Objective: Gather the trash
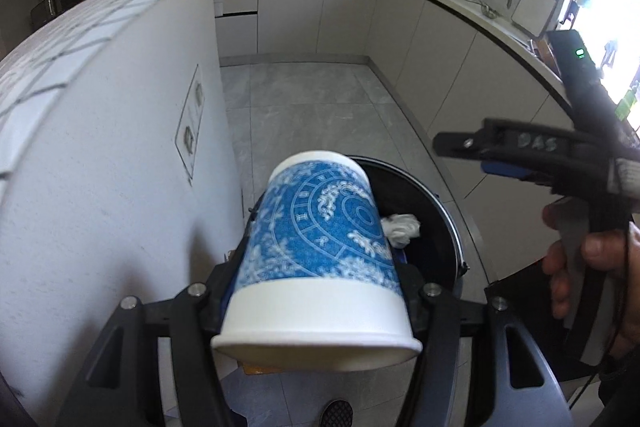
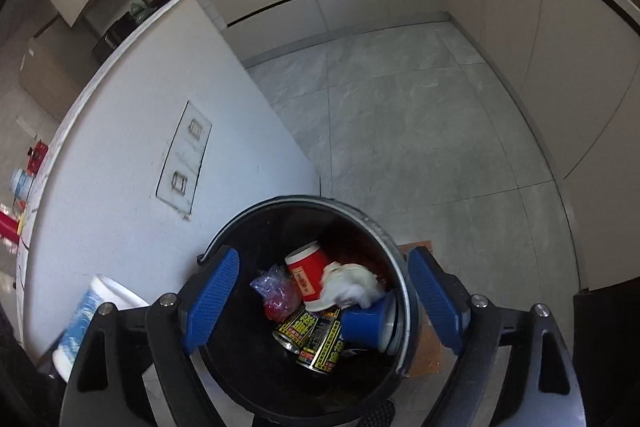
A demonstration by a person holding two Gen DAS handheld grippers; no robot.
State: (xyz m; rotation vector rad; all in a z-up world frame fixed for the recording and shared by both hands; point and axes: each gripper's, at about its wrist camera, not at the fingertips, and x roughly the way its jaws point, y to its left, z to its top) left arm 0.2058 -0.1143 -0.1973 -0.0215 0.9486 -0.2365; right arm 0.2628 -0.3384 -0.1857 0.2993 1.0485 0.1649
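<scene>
between the pads of my left claw (image 1: 316,291) sits a blue and white paper cup (image 1: 320,247), clamped across its body, lying on its side with the rim toward the camera and the base pointing out. i hold it that way, i think, so that letting go tips it straight down. just past the cup's base is the black trash bin (image 1: 440,227) on the floor, against the foot of the white bench (image 1: 100,147); the cup hangs over the bin's near edge, not yet inside it.

my right claw (image 2: 320,299) has nothing in it, its blue pads spread wide to either side of the bin's rim (image 2: 384,235), and it looks almost straight down into the mouth. from the left camera the right claw (image 1: 500,155) comes in level from the right, above the bin, with the hand (image 1: 580,267) wrapped round its grip.

inside the bin lie a red cup (image 2: 310,273), a crumpled white tissue (image 2: 348,285), a blue cup (image 2: 366,323), yellow and black cans (image 2: 316,337) and a clear wrapper (image 2: 274,291). by my reading, collecting is well along and the held cup is next to go in.
</scene>
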